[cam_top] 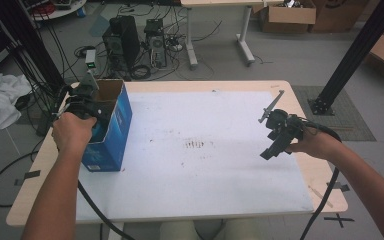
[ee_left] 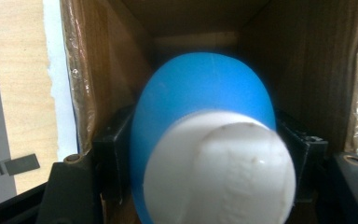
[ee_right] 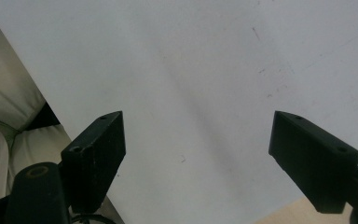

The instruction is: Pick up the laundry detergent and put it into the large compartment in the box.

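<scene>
Inside the cardboard box (ee_left: 307, 56), left gripper (ee_left: 205, 154) grips a blue-and-white bottle (ee_left: 205, 140).

Blue-and-white object (ee_left: 205, 140) blurred, cut off below; box (cam_top: 111, 131) floor hidden behind it.

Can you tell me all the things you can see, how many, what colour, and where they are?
box: one, blue outside, brown cardboard inside, open top, on the table's left side
bottle: one, blue with a white cap, over the open box
mat: one, white, covering most of the table
table: one, light wood, under the mat
computer towers: two, black, on the floor beyond the table
cardboard boxes: several, brown, far right on the floor
left gripper: one, black, above the box, shut on the bottle
right gripper: one, black, open, above the mat at the right
</scene>
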Demonstrator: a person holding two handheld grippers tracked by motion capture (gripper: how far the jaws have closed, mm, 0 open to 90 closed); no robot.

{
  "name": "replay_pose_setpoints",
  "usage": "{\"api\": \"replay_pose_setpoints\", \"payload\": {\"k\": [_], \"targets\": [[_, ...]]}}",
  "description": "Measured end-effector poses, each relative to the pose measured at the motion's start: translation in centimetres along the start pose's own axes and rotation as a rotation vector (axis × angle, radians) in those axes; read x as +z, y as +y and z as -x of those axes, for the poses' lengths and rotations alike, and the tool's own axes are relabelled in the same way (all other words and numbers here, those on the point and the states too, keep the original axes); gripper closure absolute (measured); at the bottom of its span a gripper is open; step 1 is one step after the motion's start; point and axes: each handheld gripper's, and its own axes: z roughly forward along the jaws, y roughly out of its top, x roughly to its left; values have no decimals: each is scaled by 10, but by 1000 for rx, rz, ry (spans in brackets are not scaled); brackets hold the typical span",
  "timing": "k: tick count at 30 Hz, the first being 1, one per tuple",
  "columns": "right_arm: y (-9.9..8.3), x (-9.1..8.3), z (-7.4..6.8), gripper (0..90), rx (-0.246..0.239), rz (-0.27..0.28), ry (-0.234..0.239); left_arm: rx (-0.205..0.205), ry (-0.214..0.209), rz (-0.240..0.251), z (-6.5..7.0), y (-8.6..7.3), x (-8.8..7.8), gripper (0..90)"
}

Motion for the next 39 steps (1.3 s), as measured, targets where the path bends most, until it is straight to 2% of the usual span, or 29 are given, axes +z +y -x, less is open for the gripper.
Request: {"api": "replay_pose_setpoints", "payload": {"k": [12, 19, 24, 33, 39], "targets": [[0, 1, -1, 186, -3, -3, 8, -10, -22, 9, -1, -1, -4, 315], [1, 1, -2, 187, -7, -4, 12, -17, -37, 25, -3, -2, -12, 271], [2, 1, -4, 184, -11, 2, 10, -31, -36, 46, -5, -4, -21, 262], [2, -1, -5, 184, -10, 9, 7, -26, -33, 74, -4, -7, -35, 254], [0, -3, -6, 185, -19, 14, 5, -23, 2, 87, 0, -7, -46, 246]]}}
